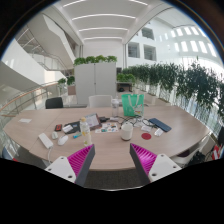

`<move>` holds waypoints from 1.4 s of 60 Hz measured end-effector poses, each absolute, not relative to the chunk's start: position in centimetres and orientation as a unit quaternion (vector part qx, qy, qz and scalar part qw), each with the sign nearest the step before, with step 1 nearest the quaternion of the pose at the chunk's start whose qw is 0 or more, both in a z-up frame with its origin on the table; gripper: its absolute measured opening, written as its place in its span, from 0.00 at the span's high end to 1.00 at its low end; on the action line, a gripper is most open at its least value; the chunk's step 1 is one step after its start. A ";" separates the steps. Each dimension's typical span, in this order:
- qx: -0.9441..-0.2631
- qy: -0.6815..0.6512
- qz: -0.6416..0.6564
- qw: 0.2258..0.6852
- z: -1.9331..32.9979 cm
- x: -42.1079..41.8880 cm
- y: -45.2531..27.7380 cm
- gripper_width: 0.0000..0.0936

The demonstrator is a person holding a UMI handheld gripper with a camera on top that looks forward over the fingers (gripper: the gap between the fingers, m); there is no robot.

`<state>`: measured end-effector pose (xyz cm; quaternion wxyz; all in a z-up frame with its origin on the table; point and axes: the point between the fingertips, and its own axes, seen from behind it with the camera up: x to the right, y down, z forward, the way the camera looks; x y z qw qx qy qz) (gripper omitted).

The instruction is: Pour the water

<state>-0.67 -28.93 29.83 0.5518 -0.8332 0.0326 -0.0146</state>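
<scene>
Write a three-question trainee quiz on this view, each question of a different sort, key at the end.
1. True or false: the gripper is shut on a cup.
2. What lies beyond the fingers? A) a large table with small things on it B) a sink C) a bed
3. Fill in: the row of green ___ stands behind the table.

Key: 1 false, the fingers are open and hold nothing; 2 A; 3 plants.

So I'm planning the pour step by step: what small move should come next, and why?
Probably bring the tool forward toward the cup on the table. Its fingers look open and empty, and everything on the table lies well beyond them, so nothing can be gripped yet.
</scene>
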 end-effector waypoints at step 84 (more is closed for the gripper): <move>-0.755 -0.081 0.043 0.649 11.4 -18.8 10.8 0.59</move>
